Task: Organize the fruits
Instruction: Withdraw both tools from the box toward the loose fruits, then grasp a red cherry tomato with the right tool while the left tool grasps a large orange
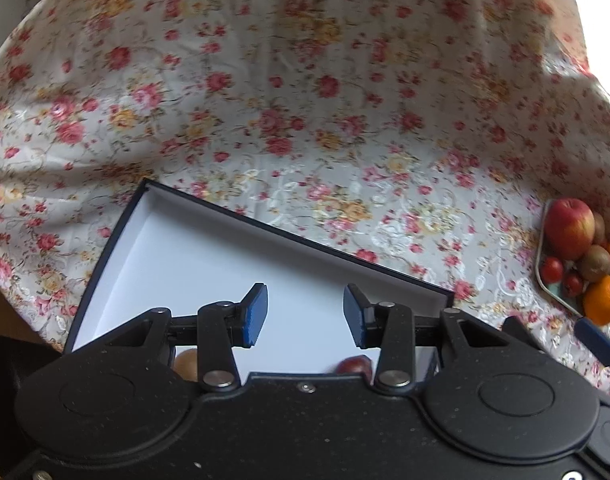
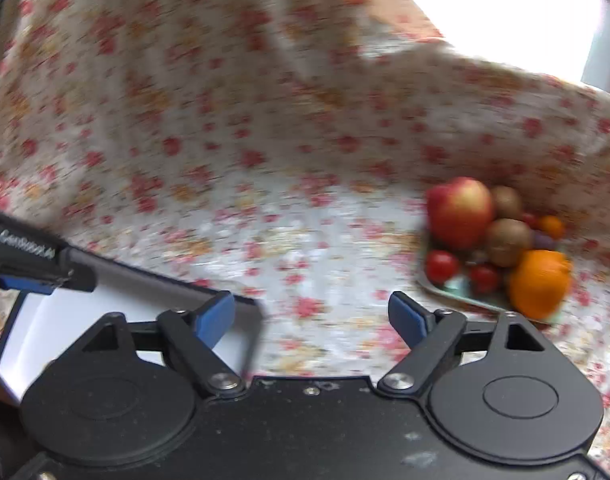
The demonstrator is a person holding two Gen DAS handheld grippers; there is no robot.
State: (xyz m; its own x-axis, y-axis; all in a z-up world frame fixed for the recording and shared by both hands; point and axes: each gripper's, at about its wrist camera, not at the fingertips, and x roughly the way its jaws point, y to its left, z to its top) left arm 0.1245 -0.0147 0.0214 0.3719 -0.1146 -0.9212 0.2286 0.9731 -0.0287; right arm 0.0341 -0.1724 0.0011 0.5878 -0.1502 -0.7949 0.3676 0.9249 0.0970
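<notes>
Left tongs (image 1: 305, 316) spread and empty above the white-lined box (image 1: 177, 248), likely just unloaded: two small fruits at its near edge. Right tongs (image 2: 311, 320) likewise spread, empty, aimed toward the tray (image 2: 437, 286) of remaining fruit, apple (image 2: 461, 212) topmost, orange (image 2: 539, 284) nearest

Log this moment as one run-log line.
left gripper: open over box | right gripper: open, empty | tray: apple, orange remain
</notes>
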